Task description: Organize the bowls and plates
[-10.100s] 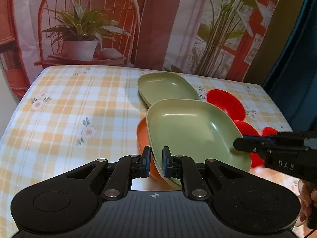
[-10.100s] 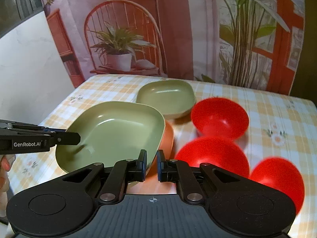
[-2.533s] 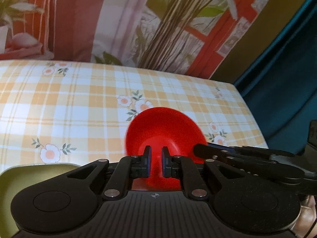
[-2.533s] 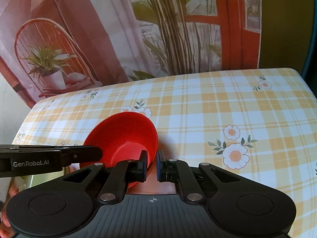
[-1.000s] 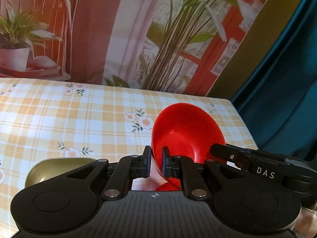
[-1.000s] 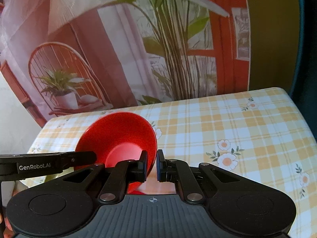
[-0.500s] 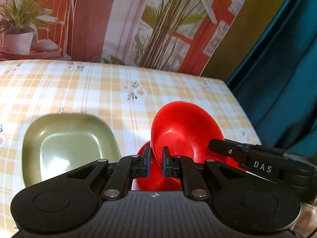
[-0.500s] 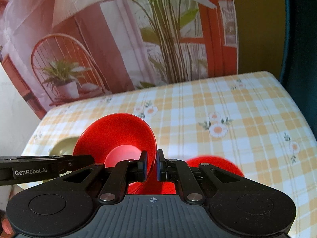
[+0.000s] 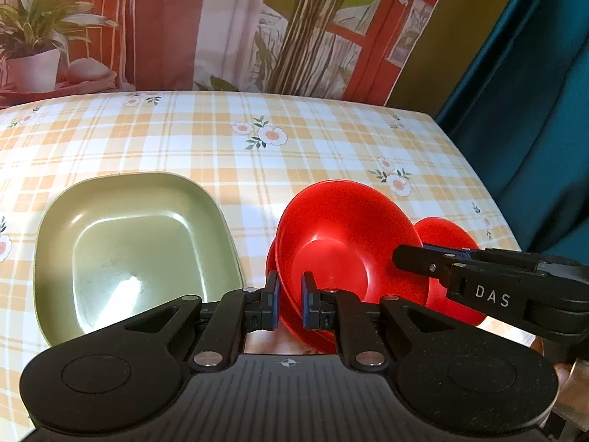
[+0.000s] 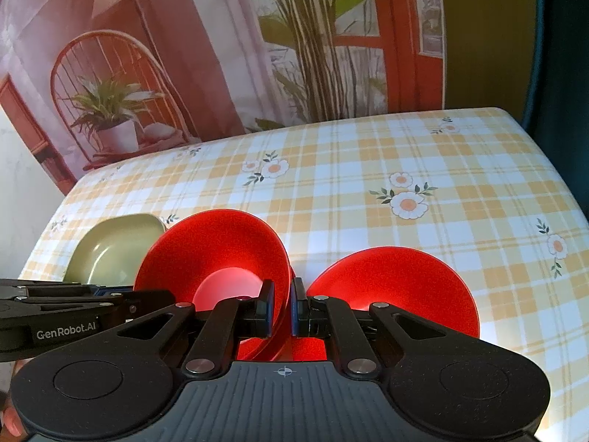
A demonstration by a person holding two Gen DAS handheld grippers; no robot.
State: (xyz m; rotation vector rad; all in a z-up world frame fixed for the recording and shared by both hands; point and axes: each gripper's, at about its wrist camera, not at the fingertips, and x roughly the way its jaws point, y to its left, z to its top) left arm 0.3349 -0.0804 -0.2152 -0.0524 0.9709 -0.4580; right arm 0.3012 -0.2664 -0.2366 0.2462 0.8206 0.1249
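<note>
Both grippers are shut on opposite rims of one red bowl [image 9: 342,243]. My left gripper [image 9: 288,304] pinches its near left rim; my right gripper [image 10: 281,307] pinches its right rim and shows from the side in the left wrist view [image 9: 408,258]. The held bowl [image 10: 221,254] sits tilted over a second red bowl beneath it [image 9: 272,261]. A third red bowl [image 10: 397,280] stands to the right [image 9: 449,235]. A square green plate [image 9: 129,250] lies on the left [image 10: 114,246].
The yellow checked tablecloth [image 10: 368,169] covers the table. Its right edge [image 9: 489,191] drops to a dark teal curtain. A printed backdrop with plants [image 10: 294,37] hangs behind the table's far edge.
Both grippers have carried the red bowl lower and toward the other red bowls. It now sits over a second red bowl, beside the green plate.
</note>
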